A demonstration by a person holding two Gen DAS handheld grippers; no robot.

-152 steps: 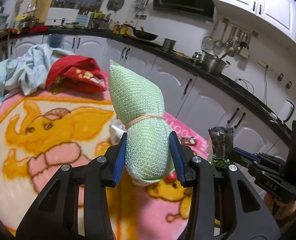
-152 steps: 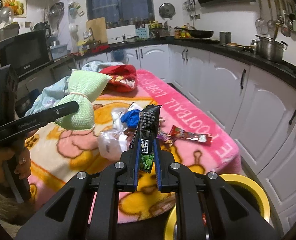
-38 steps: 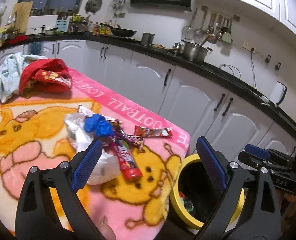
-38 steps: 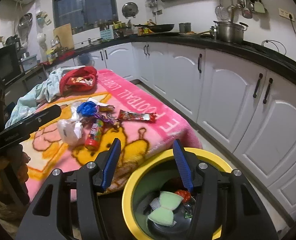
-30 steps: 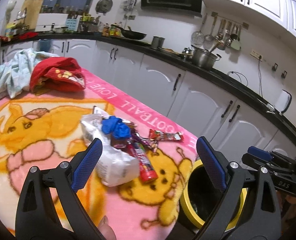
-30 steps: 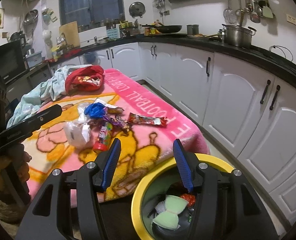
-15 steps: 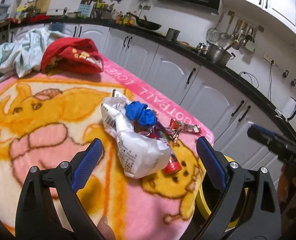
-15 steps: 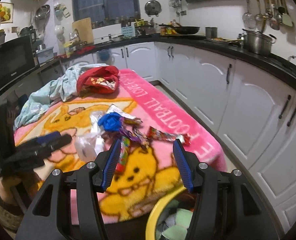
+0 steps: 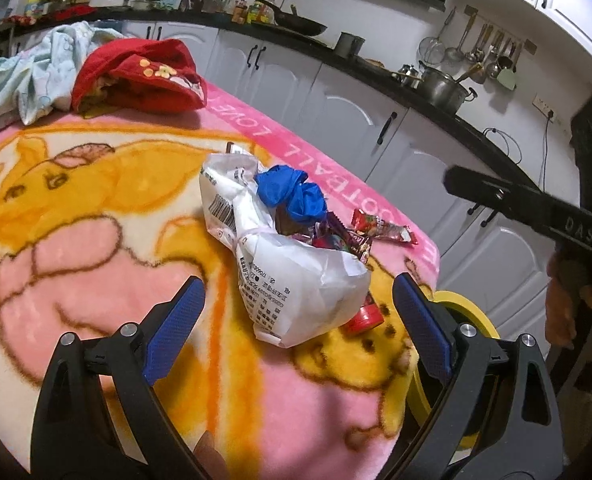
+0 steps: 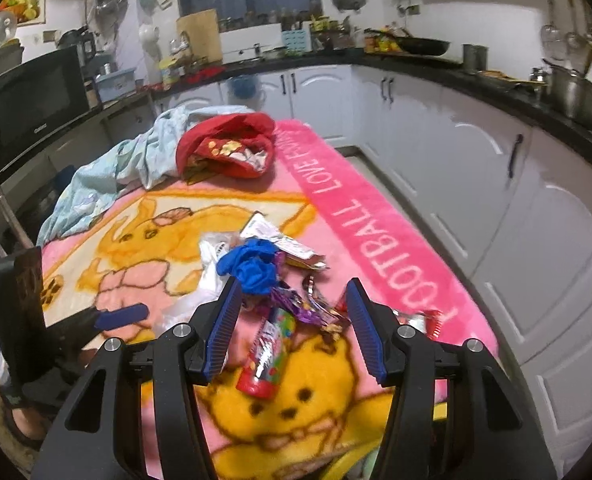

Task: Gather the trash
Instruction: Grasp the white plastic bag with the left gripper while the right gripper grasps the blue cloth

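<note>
1. Both grippers are released and empty. The left gripper (image 9: 296,324) hangs over the blanket (image 9: 75,248) with its fingers (image 9: 173,330) spread wide on either side of the white bag (image 9: 287,280). The right gripper (image 10: 291,326) stands about half open above the candy tube (image 10: 265,354), gripping nothing.
2. The trash lies in one heap near the blanket's edge, close to the yellow bin (image 9: 462,312), whose rim shows just past that edge. The heap holds the white bag, a blue glove (image 9: 291,194), the candy tube, a red wrapper (image 9: 380,226) and some purple foil wrappers (image 10: 300,304).
3. White bag: thin plastic, crumpled and puffed, probably very light. It should collapse under the fingers. Pinch a bunched fold near its middle, not the smooth flank, which may slip.
4. Candy tube: looks stiff and cylindrical, with a glossy surface. Grip it across its width near the middle; it could roll on the soft blanket.
5. Blue glove: limp and soft. Any bunched lump should hold.
6. Wrappers: flat, light and slick, lying partly under other pieces. Take a raised edge; pressing flat risks catching blanket pile.
7. The red cloth (image 10: 225,146) and pale cloth (image 10: 107,180) lie well apart from the heap, and I judge them not to be trash.
</note>
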